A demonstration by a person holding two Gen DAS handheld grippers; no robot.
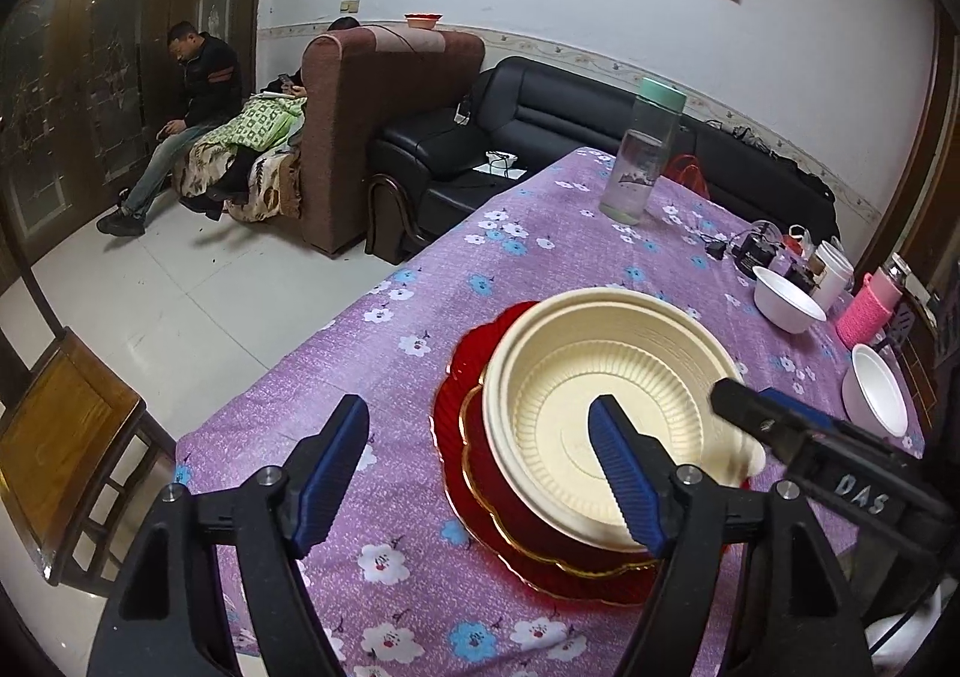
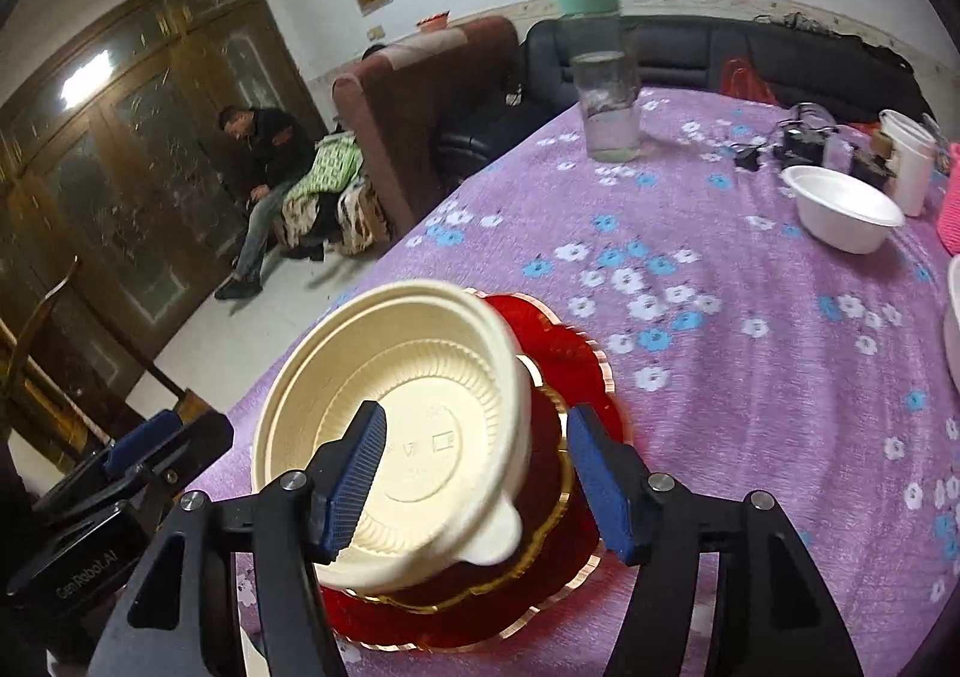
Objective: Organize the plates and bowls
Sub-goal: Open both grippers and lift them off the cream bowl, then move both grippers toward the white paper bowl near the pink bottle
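Observation:
A cream ribbed bowl (image 1: 606, 377) sits on stacked red plates (image 1: 474, 437) with gold rims, on the purple flowered tablecloth (image 1: 420, 317). My left gripper (image 1: 489, 476) is open, its right finger over the bowl's near rim, its left finger over the cloth. My right gripper (image 2: 480, 473) is open and straddles the bowl's (image 2: 396, 389) near rim and tab above the red plates (image 2: 558, 353). It also shows in the left wrist view (image 1: 780, 431) at the bowl's right edge. Two white bowls (image 1: 786, 299) (image 1: 879, 398) sit at the right.
A clear bottle with a green cap (image 1: 642, 155) stands at the far side. A white cup (image 2: 909, 161), a pink knitted sleeve (image 1: 867, 308) and dark gadgets (image 2: 801, 137) crowd the far right. A wooden chair (image 1: 66, 437) stands left of the table.

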